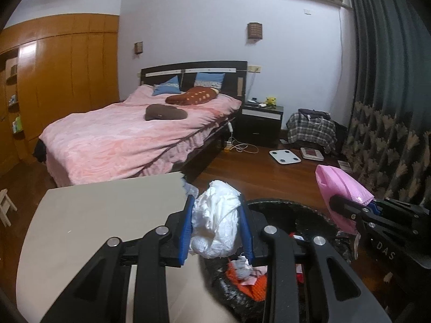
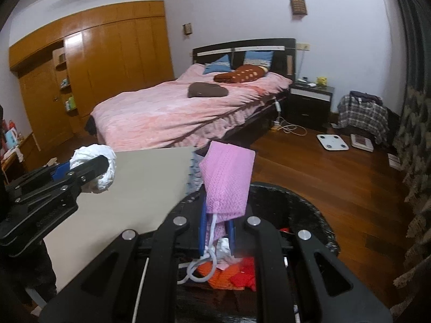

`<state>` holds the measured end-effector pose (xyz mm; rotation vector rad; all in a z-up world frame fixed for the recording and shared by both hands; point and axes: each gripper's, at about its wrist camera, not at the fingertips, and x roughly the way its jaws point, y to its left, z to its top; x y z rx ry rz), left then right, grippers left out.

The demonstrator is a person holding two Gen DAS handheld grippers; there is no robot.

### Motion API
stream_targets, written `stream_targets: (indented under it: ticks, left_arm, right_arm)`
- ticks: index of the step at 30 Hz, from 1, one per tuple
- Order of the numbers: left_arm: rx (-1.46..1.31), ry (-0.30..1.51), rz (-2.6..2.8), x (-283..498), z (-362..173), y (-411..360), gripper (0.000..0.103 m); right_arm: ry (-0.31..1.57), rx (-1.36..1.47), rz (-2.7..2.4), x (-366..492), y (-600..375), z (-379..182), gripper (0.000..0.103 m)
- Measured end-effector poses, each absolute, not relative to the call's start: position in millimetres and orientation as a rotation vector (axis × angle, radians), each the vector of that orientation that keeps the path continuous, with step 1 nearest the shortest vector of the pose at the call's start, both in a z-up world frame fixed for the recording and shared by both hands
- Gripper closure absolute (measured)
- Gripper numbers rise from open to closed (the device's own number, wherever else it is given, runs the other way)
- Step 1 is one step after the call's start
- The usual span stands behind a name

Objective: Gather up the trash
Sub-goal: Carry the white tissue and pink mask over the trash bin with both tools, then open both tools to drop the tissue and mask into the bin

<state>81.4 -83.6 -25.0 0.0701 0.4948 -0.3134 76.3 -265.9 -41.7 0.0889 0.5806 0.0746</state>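
We see the left gripper (image 1: pixel 218 224) clamped on a crumpled white paper wad (image 1: pixel 216 223). Below it stands a round black-lined trash bin (image 1: pixel 309 215), beside a beige table (image 1: pixel 107 215).

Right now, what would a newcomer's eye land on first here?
The crumpled white tissue wad clamped in the left gripper and the pink face mask pinched in the right gripper, both near the black-lined trash bin. Behind, the pink-quilted bed fills the room.

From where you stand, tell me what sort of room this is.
A bedroom in a home. A bed with a pink cover and pillows stands against the far wall, a nightstand sits beside it, and a wooden wardrobe lines the left wall.
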Motion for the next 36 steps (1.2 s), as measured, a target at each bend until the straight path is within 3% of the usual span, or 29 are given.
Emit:
stream_targets:
  ticks: [33,36]
  left_arm:
    - [0.110,0.612,-0.489,156,-102,-174,0.072]
    - [0.112,0.649,-0.517,164,-110,-178,0.065]
  right_arm:
    - [0.724,0.117,-0.041,128,-341,-118,0.090]
    - [0.741,0.108,-0.045,134,-342,-127,0.086]
